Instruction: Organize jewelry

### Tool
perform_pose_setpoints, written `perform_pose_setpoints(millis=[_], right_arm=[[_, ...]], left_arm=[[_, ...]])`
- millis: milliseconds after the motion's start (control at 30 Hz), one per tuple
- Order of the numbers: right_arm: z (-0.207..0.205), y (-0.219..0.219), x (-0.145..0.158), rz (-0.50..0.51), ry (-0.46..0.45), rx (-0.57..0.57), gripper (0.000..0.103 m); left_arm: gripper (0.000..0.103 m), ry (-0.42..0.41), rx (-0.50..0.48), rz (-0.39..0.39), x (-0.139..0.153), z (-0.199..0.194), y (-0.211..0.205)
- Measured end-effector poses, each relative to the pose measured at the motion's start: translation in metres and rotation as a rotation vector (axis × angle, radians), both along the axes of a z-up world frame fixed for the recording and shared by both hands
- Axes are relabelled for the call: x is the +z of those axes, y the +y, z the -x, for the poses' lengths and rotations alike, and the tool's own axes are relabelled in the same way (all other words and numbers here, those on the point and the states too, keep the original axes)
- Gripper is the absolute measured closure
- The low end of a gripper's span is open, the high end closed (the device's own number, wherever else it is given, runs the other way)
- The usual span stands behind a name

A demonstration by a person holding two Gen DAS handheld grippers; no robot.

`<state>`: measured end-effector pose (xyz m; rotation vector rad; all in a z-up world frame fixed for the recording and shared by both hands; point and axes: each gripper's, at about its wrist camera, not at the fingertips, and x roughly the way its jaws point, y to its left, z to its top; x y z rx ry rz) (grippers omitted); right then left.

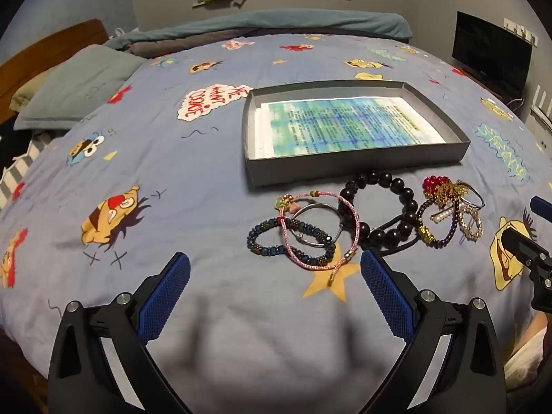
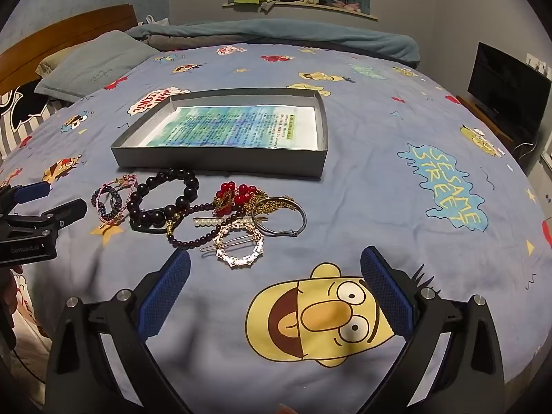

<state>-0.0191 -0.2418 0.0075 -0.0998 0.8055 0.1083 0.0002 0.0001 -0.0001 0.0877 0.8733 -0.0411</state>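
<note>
Left tool [image 1: 275, 269] open over cartoon-print bedspread [image 1: 138, 158], headboard [image 1: 51, 45], monitor [image 1: 491, 57]

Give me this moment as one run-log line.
left gripper: open, empty | right gripper: open, empty | jewelry pile: on bedspread beside box | grey box: holds only printed sheet

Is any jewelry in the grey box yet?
No, the grey box holds only a printed sheet; the black bead bracelet lies on the bedspread.
</note>
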Motion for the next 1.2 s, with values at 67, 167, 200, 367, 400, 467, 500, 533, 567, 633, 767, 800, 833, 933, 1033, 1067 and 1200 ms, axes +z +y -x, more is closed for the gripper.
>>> perform_pose_setpoints(millis=[67, 167, 200, 367, 400, 467, 500, 533, 567, 633, 767, 800, 833, 933, 1033, 1067, 1200], right_arm=[[0.000, 0.000, 0.000, 0.002, 0.000, 0.000, 0.005], [0.001, 0.000, 0.000, 0.001, 0.000, 0.000, 0.005], [0.000, 0.000, 0.000, 0.002, 0.000, 0.000, 0.005], [0.001, 0.000, 0.000, 0.002, 0.000, 0.000, 0.005], [0.000, -0.001, 0.000, 0.002, 0.001, 0.000, 0.005], [0.001, 0.000, 0.000, 0.002, 0.001, -0.001, 0.005], [0.000, -0.001, 0.000, 0.002, 0.001, -0.001, 0.005], [0.001, 0.000, 0.000, 0.001, 0.000, -0.001, 0.005], [0.001, 0.000, 0.000, 0.001, 0.000, -0.001, 0.006], [0.000, -0.001, -0.001, -0.001, 0.001, -0.003, 0.006], [-0.001, -0.002, -0.002, -0.001, 0.003, -0.004, 0.006], [-0.001, -0.002, -0.002, -0.002, 0.004, -0.004, 0.005], [-0.001, -0.002, -0.003, -0.002, 0.005, -0.004, 0.005], [-0.001, -0.003, -0.004, -0.004, 0.005, -0.004, 0.006], [-0.002, -0.003, -0.005, -0.005, 0.009, -0.005, 0.006], [-0.003, -0.003, -0.005, -0.005, 0.010, -0.005, 0.006], [-0.004, -0.004, -0.008, -0.009, 0.014, -0.006, 0.006]], left_arm=[[0.005, -0.001, 0.001, -0.004, 0.000, 0.001, 0.000], [0.005, 0.001, 0.001, -0.005, 0.000, 0.000, 0.000], [0.005, 0.001, 0.001, -0.005, 0.000, 0.000, 0.000], [0.005, -0.001, 0.001, -0.002, 0.000, 0.000, 0.000], [0.005, 0.000, 0.001, -0.002, -0.001, 0.000, 0.000], [0.005, 0.000, 0.001, -0.004, 0.000, 0.001, 0.000], [0.005, -0.001, 0.001, -0.004, 0.000, 0.001, 0.000], [0.005, -0.001, 0.001, -0.003, 0.001, 0.001, 0.001], [0.005, -0.002, 0.000, 0.005, 0.000, 0.000, 0.001], [0.005, 0.000, 0.000, 0.003, 0.000, 0.000, 0.000], [0.005, 0.001, 0.001, 0.005, -0.005, 0.000, -0.001], [0.005, 0.000, 0.002, 0.006, -0.005, 0.001, 0.000], [0.005, 0.001, 0.001, 0.005, -0.004, 0.000, 0.001], [0.005, 0.002, 0.003, 0.007, -0.005, 0.001, 0.002], [0.005, 0.008, 0.007, 0.010, -0.007, -0.002, 0.003], [0.005, 0.010, 0.009, 0.011, -0.008, -0.003, 0.003], [0.005, 0.020, 0.009, 0.026, -0.010, -0.005, 0.005]])
